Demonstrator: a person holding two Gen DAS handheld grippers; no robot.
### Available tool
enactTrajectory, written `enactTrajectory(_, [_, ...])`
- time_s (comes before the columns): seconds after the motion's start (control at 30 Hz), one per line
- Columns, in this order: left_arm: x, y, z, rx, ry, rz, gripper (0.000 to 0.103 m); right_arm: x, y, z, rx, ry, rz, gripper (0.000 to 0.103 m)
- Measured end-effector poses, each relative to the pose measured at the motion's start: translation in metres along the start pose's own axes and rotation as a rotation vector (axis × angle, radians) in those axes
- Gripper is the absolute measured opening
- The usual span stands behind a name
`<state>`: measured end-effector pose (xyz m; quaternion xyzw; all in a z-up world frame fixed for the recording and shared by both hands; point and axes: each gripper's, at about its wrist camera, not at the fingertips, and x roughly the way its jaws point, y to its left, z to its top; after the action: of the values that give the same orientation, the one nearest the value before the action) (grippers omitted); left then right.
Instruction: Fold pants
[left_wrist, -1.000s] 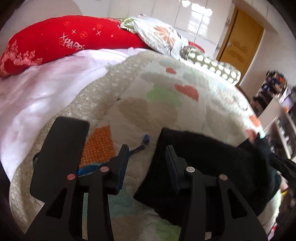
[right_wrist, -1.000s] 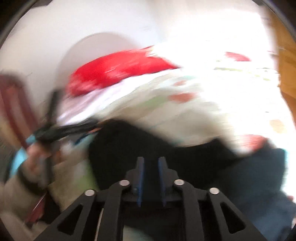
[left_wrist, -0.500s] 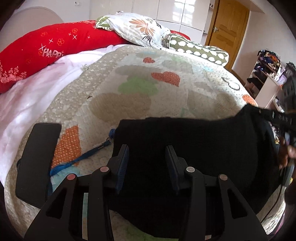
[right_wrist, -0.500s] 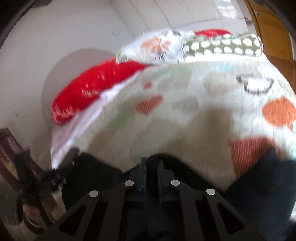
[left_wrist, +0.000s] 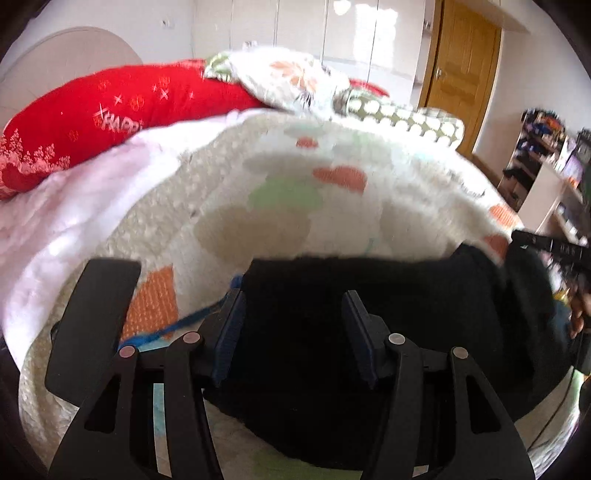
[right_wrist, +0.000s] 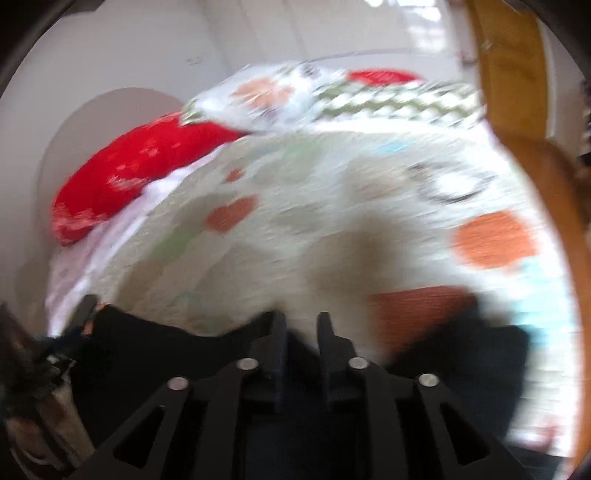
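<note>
The black pants (left_wrist: 388, 314) lie folded across the near edge of the quilted bed cover (left_wrist: 295, 192). My left gripper (left_wrist: 293, 325) is open, its fingers spread over the left part of the pants. In the right wrist view, which is blurred, my right gripper (right_wrist: 301, 332) has its fingers a small gap apart over the pants' top edge (right_wrist: 166, 336); black cloth lies between them. The right gripper's body also shows in the left wrist view (left_wrist: 554, 251) at the pants' right end.
A red pillow (left_wrist: 110, 118), a floral pillow (left_wrist: 288, 81) and a green dotted pillow (left_wrist: 406, 114) lie at the head of the bed. A black flat object (left_wrist: 96, 325) with a blue cord (left_wrist: 192, 317) lies left of the pants. A wooden door (left_wrist: 458, 66) and shelves (left_wrist: 546, 166) stand right.
The pants were drawn across the bed and now lie spread wide under both grippers. The right gripper's fingers have parted a little. The left gripper now sits over the pants.
</note>
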<state>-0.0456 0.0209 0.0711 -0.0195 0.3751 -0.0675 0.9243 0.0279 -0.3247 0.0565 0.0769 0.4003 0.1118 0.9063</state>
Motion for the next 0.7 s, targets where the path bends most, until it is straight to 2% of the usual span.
enactTrajectory(0.03, [-0.004, -0.004, 0.002, -0.003, -0.010, -0.021, 0.054, -0.009, -0.011, 0.000, 0.016, -0.001, -0.050, 0.049])
enactTrajectory(0.07, [-0.006, -0.010, 0.004, 0.000, -0.017, -0.048, 0.054, -0.017, -0.023, 0.000, 0.041, -0.001, -0.086, 0.053])
enactTrajectory(0.2, [-0.004, -0.041, 0.006, 0.053, -0.007, -0.118, 0.059, -0.019, -0.058, 0.002, 0.161, 0.038, -0.126, 0.053])
enactTrajectory(0.37, [0.002, -0.075, 0.001, 0.117, 0.038, -0.173, 0.059, 0.025, -0.076, 0.010, 0.213, 0.113, -0.154, 0.053])
enactTrajectory(0.4, [0.001, -0.078, 0.000, 0.124, 0.044, -0.176, 0.059, 0.032, -0.077, 0.011, 0.204, 0.112, -0.146, 0.051])
enactTrajectory(0.43, [0.000, -0.081, -0.001, 0.129, 0.047, -0.175, 0.059, 0.037, -0.078, 0.011, 0.189, 0.102, -0.155, 0.039])
enactTrajectory(0.47, [-0.001, -0.081, -0.001, 0.131, 0.048, -0.174, 0.059, 0.037, -0.080, 0.012, 0.171, 0.090, -0.184, 0.020])
enactTrajectory(0.5, [-0.001, -0.080, -0.002, 0.132, 0.049, -0.171, 0.059, 0.035, -0.082, 0.012, 0.167, 0.088, -0.184, 0.016])
enactTrajectory(0.57, [0.000, -0.076, -0.001, 0.124, 0.052, -0.160, 0.059, 0.008, -0.088, 0.010, 0.198, 0.040, -0.068, 0.013])
enactTrajectory(0.7, [-0.003, -0.076, -0.003, 0.092, 0.056, -0.193, 0.059, -0.071, -0.091, -0.010, 0.155, -0.084, -0.092, 0.013])
